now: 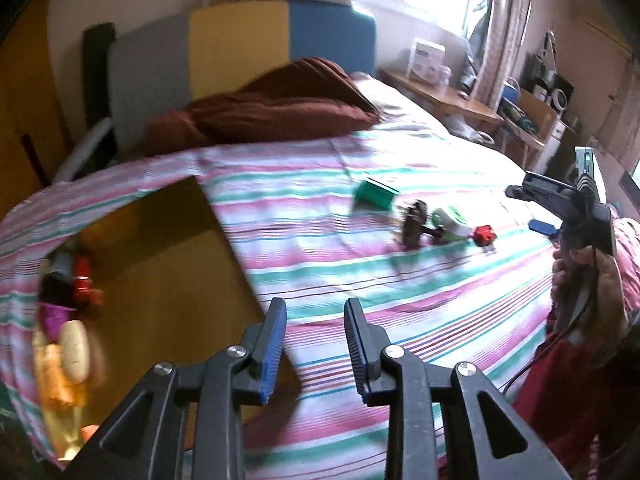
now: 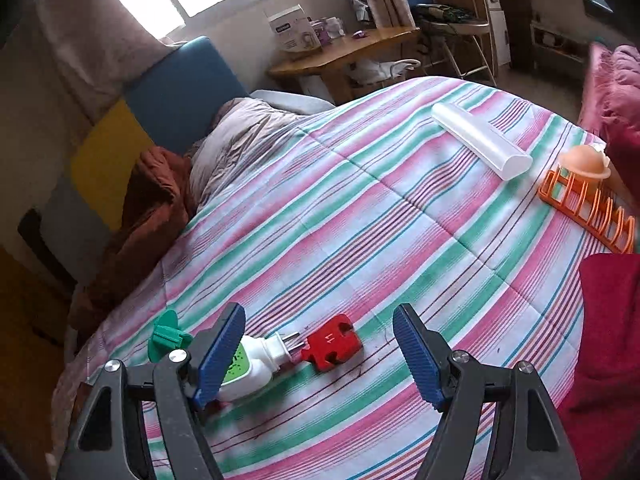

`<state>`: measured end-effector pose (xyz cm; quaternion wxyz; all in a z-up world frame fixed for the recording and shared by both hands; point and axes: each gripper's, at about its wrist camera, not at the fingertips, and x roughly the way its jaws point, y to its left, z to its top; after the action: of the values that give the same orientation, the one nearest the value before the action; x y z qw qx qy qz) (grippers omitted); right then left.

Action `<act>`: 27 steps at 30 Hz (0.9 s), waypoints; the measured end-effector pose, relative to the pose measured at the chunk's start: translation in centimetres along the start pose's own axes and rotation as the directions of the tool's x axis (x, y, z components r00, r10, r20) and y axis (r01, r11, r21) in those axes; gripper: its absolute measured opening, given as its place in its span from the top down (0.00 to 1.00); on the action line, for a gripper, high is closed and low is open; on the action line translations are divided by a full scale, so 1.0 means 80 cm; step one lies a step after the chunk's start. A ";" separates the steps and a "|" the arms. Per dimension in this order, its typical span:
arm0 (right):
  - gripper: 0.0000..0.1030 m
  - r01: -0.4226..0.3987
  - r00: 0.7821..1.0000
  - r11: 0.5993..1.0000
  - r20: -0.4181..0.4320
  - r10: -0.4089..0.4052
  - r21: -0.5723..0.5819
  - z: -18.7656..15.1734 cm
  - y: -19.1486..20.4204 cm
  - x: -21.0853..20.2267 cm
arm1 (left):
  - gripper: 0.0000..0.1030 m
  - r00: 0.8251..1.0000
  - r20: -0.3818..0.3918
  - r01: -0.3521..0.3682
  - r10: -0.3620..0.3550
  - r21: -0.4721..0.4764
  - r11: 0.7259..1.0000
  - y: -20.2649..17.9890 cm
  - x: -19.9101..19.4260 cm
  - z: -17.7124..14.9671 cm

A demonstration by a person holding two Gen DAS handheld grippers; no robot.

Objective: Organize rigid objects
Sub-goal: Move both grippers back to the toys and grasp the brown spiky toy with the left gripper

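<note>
The left hand-held gripper (image 1: 316,344), jaws apart and empty, hovers over the striped bedspread (image 1: 360,280) beside a cardboard box (image 1: 168,264).

Left gripper (image 1: 316,344) and right gripper (image 2: 320,356) jaws parted, empty.

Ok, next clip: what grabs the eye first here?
The striped bedspread fills both views. On it, a red block lies ahead between the open right gripper fingers, beside a white-and-green plug-in device. An orange rack and white tube lie farther right.
</note>
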<state>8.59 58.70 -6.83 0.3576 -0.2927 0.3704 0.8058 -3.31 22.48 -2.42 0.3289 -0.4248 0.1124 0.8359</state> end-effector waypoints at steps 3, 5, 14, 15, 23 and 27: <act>0.23 -0.031 0.999 0.999 -0.030 0.032 0.021 0.002 -0.003 0.006 | 0.67 0.997 -0.050 0.057 -0.057 -0.003 0.998 -0.023 0.028 0.012; 0.20 -0.043 0.998 0.998 -0.039 0.044 0.045 0.002 -0.007 0.007 | 0.63 0.992 -0.080 0.093 -0.095 -0.026 0.995 -0.033 0.046 0.020; 0.17 -0.091 0.993 0.989 -0.060 0.099 0.113 -0.010 -0.012 0.004 | 0.39 0.950 -0.164 0.234 -0.265 -0.184 0.955 -0.058 0.132 0.067; 0.16 -0.096 0.993 0.989 -0.061 0.103 0.115 -0.011 -0.012 0.004 | 0.31 0.946 -0.164 0.247 -0.281 -0.201 0.948 -0.058 0.138 0.071; 0.15 -0.122 0.990 0.982 -0.060 0.132 0.144 -0.009 -0.017 0.002 | 0.19 0.932 -0.129 0.300 -0.338 -0.248 0.921 -0.073 0.193 0.108; 0.15 -0.134 0.986 0.978 -0.075 0.147 0.163 -0.010 -0.019 0.005 | 0.18 0.923 -0.133 0.317 -0.361 -0.267 0.910 -0.078 0.215 0.114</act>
<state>9.72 58.91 -8.15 0.3052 -0.2713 0.4676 0.7840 -12.37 39.25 -9.74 0.4042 -0.5478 -0.0361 0.7316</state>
